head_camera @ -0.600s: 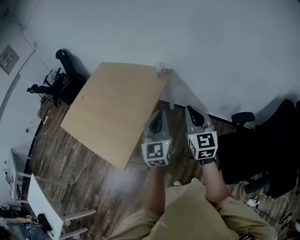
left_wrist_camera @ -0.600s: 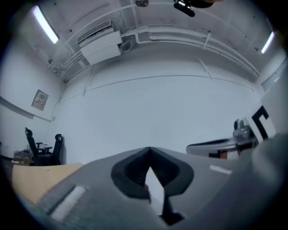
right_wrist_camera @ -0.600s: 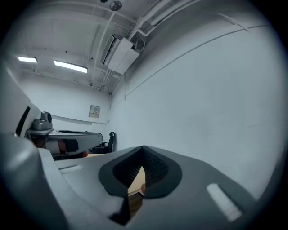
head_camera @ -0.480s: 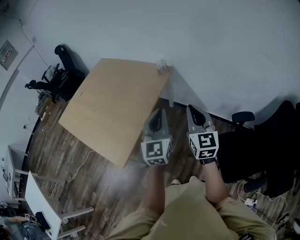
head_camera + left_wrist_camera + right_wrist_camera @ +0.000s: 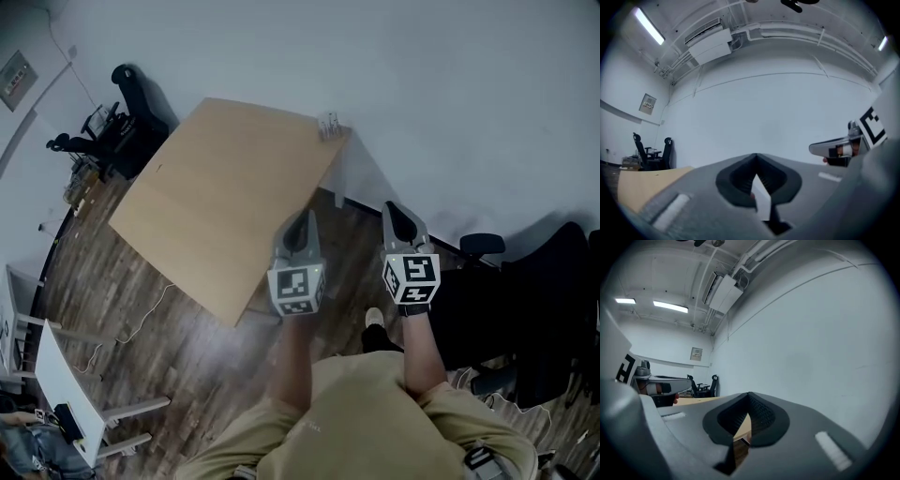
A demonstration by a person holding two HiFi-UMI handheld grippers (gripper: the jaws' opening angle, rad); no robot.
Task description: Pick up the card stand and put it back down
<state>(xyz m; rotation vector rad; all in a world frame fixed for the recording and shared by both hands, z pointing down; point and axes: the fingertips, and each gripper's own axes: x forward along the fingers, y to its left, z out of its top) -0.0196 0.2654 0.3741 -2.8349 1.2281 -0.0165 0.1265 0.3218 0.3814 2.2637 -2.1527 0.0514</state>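
Observation:
The card stand [image 5: 327,125] is a small clear holder at the far corner of the light wooden table [image 5: 216,197], close to the white wall. Both grippers hang in the air over the floor, short of the table's near right edge and well away from the stand. My left gripper [image 5: 304,218] is shut with nothing in it, its tips meeting in the left gripper view [image 5: 756,155]. My right gripper [image 5: 391,208] is also shut and empty, as the right gripper view [image 5: 749,394] shows. Each gripper points toward the wall.
Black office chairs [image 5: 117,103] stand at the far left beside the table. Another black chair [image 5: 539,309] is close on my right. A white desk [image 5: 61,380] sits at the lower left. A cable [image 5: 141,323] trails over the wooden floor.
The view has shifted forward and the table sits higher and further left in it. Both grippers have moved a little toward the wall, the left one drifting left. Both stay shut.

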